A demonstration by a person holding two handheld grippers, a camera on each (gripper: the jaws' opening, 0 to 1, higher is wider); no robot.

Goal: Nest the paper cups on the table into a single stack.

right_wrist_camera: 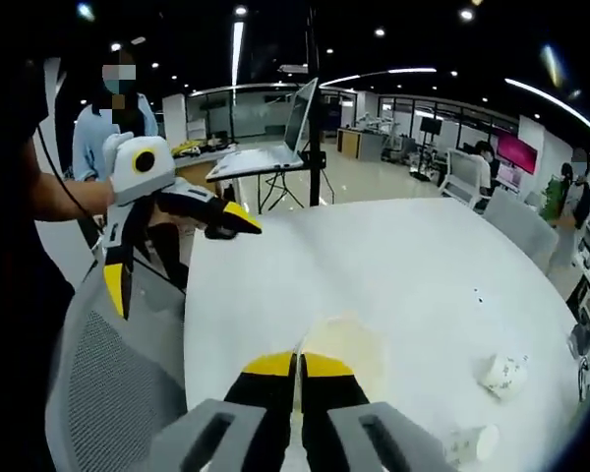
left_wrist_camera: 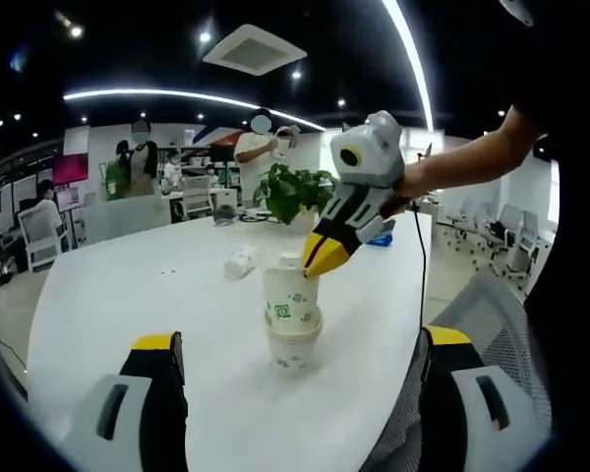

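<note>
Pinching the top cup's rim (left_wrist_camera: pixel 293 263) on the cup stack (left_wrist_camera: pixel 293 320), the right gripper (left_wrist_camera: pixel 326 258) is seen nearly closed, hiding the rim's far side, while the left gripper (left_wrist_camera: pixel 300 379) is held wide.

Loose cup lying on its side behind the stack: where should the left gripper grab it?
Probably across the side wall near the mouth of the tipped paper cup, coming from above: it lies on its side on the table, apart from the stack. The left gripper is open and free.
</note>
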